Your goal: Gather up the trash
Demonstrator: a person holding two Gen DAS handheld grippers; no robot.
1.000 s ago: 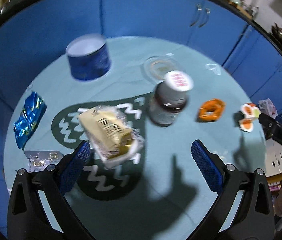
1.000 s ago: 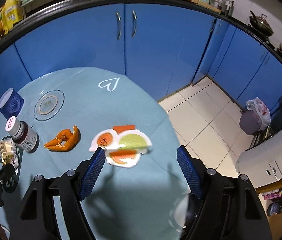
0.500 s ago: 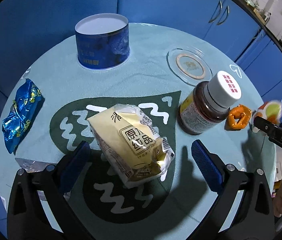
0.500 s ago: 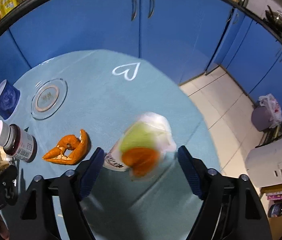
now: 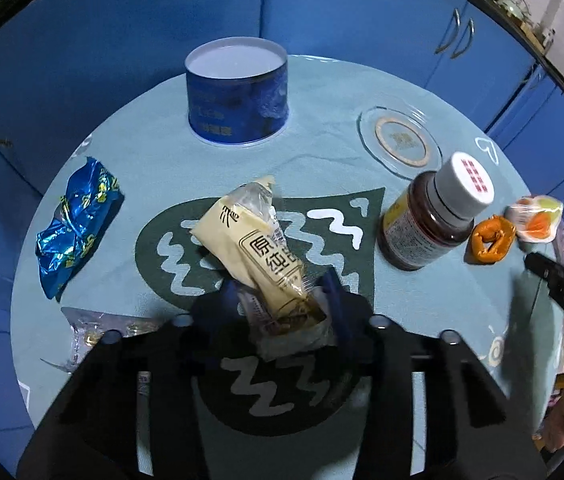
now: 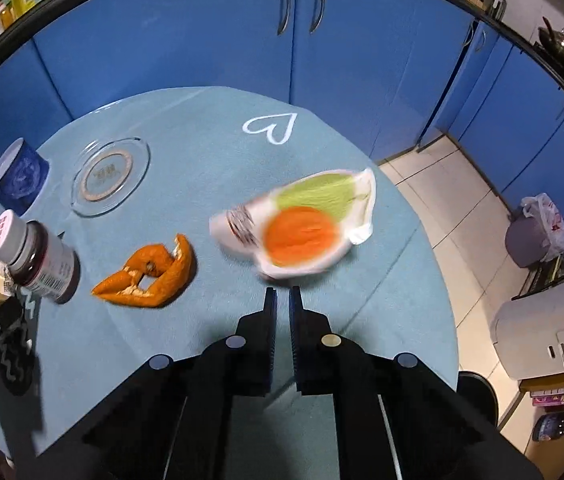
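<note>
My left gripper (image 5: 282,300) is shut on the near end of a cream bread wrapper (image 5: 258,248), which tilts up over the dark mat. My right gripper (image 6: 282,300) is shut and empty; a white wrapper with orange and green print (image 6: 302,224) lies just beyond its tips, blurred. An orange peel (image 6: 150,276) lies to its left. A blue foil wrapper (image 5: 78,228) and a clear crumpled wrapper (image 5: 94,336) lie at the table's left.
A brown bottle with a white cap (image 5: 438,224), a blue tin (image 5: 238,92) and a glass coaster (image 5: 400,142) stand on the round teal table (image 5: 322,152). Blue cabinets surround it. A bin with a bag (image 6: 534,232) stands on the floor at right.
My left gripper has shut on the bread wrapper. My right gripper has shut, and the orange and green wrapper now lies beyond its tips instead of between the fingers.
</note>
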